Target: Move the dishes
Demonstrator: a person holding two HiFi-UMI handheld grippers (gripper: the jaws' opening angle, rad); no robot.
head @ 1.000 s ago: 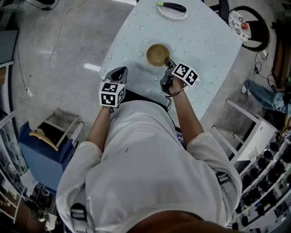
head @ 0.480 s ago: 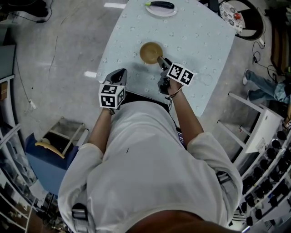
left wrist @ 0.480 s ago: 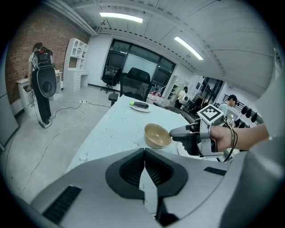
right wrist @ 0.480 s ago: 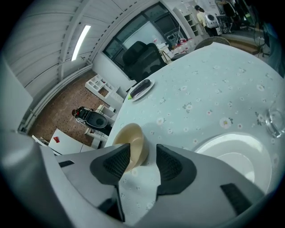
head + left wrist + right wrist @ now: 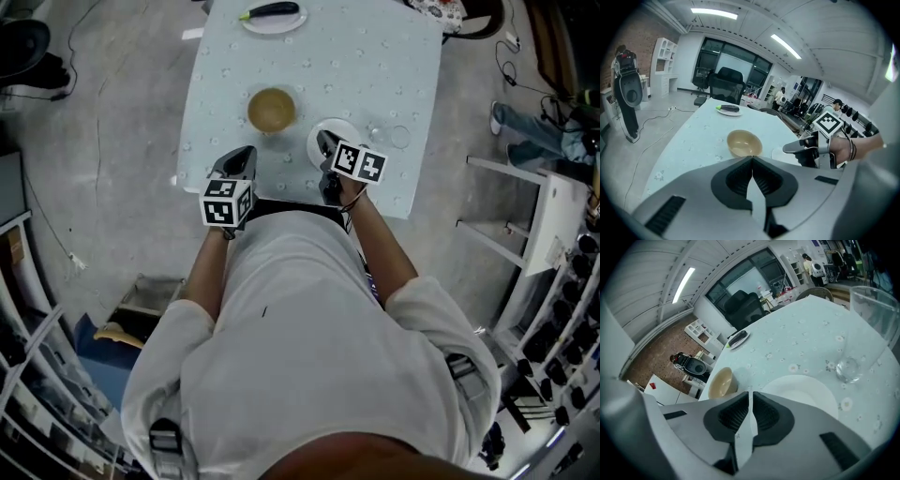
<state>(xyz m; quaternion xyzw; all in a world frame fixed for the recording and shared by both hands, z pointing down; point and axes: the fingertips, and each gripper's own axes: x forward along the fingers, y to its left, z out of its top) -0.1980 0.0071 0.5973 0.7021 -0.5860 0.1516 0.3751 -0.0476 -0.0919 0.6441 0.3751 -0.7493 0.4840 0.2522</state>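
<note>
- Hovering over the near part of the white plate (image 5: 339,132), the right gripper (image 5: 325,141) has just been closing. Its jaws are now nearly pressed together, with nothing between them.
- The left gripper (image 5: 246,155) is also pressed together and empty. The tan bowl (image 5: 272,110) stands near it at about one o'clock.
- The plate lies flat on the table (image 5: 403,56), near its front edge. The bowl is at its ten o'clock and a clear glass (image 5: 398,138) at its three o'clock.
- A small plate (image 5: 272,17) carrying a dark vegetable (image 5: 277,10) sits well apart at eleven o'clock, at the table's far edge.
- Handling, as a judgement:
  - The plate is probably stiff, glazed, slippery and breakable. Its low rim leaves little to pinch, so take the near rim with one jaw slid under it.
  - The bowl looks light, and its upright wall is the easier hold.
  - The glass is fragile.
</note>
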